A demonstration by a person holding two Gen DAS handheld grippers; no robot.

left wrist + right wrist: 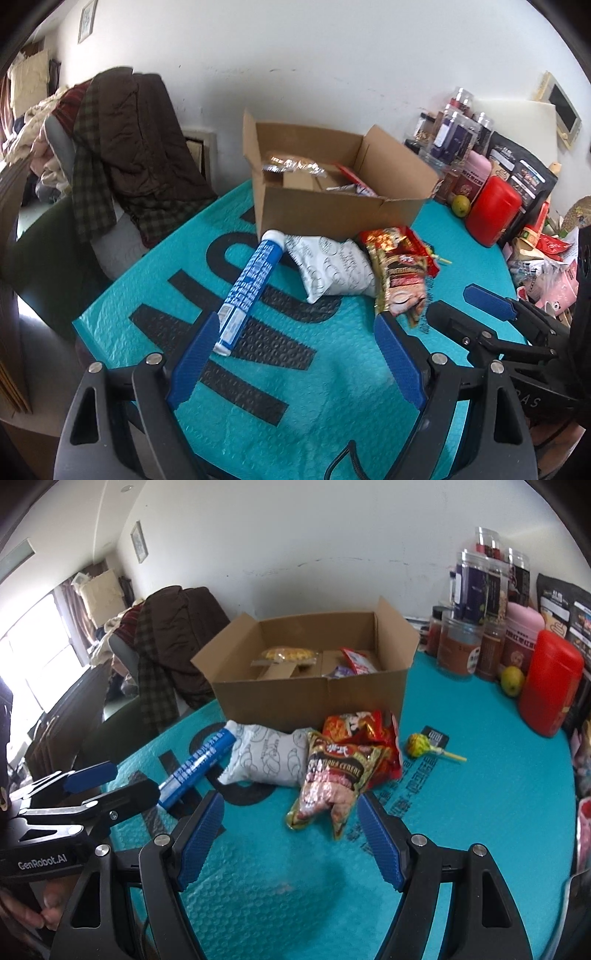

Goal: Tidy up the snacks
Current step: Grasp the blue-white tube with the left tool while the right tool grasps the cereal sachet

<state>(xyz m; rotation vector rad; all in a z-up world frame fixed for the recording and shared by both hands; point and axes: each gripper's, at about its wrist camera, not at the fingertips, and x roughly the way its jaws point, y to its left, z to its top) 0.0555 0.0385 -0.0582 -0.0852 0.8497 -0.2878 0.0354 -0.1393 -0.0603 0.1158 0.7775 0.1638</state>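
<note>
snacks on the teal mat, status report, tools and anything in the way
Left tool open, empty; right tool open, empty. Blue tube, white pouch, red packets, lollipop lie before cardboard box. Path clear.

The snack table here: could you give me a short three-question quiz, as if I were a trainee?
1. True or false: the cardboard box already holds some snacks.
2. Which lies nearest the red canister? A) blue tube B) lollipop C) white croissant-print bag
3. Fill in: both tools, left tool and right tool, are ___ and hold nothing.

Key: 1 true; 2 B; 3 open.
</note>
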